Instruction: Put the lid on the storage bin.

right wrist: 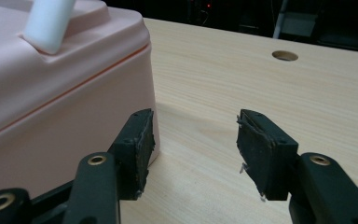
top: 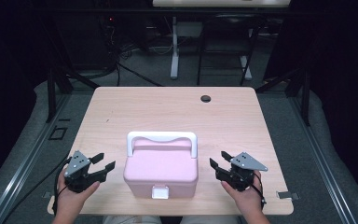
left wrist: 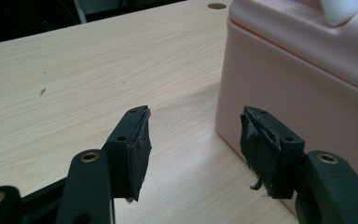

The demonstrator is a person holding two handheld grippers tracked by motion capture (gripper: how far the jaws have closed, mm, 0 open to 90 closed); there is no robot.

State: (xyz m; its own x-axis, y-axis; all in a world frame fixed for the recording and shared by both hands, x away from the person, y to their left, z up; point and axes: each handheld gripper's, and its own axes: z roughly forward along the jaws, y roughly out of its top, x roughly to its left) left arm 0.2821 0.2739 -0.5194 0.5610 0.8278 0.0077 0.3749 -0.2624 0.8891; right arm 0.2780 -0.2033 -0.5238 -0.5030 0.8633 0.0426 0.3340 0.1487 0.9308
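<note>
High view: a pale wooden worktop (top: 177, 112) carries a pink box (top: 161, 172) near its front edge, about midway between left and right, with its lid on, a white handle (top: 162, 138) arching over the far side of the lid and a white clasp (top: 160, 192) on the near face. A round cable hole (top: 206, 98) sits in the worktop towards the far edge, right of centre. The left gripper (top: 103, 161), held in the person's left hand (top: 72, 196), hangs just left of the box, apart from it, its jaws spread wide with nothing between them and pointing towards the box. The right gripper (top: 220, 158), held in the right hand (top: 244, 196), hangs just right of the box, also apart from it, jaws likewise spread and empty. Each gripper has a grey three-cornered plate on top, and a black cable trails from each towards the near edge. Left gripper view: the two black jaws rise from the bottom with bare wood between them, and the pink box wall stands close beside the right-hand jaw; whether they touch I cannot tell. Right gripper view: the jaws stand wide apart over bare wood, the box corner close against the left-hand jaw, and the cable hole lies farther off. Dark floor and desk legs lie beyond the far edge
</note>
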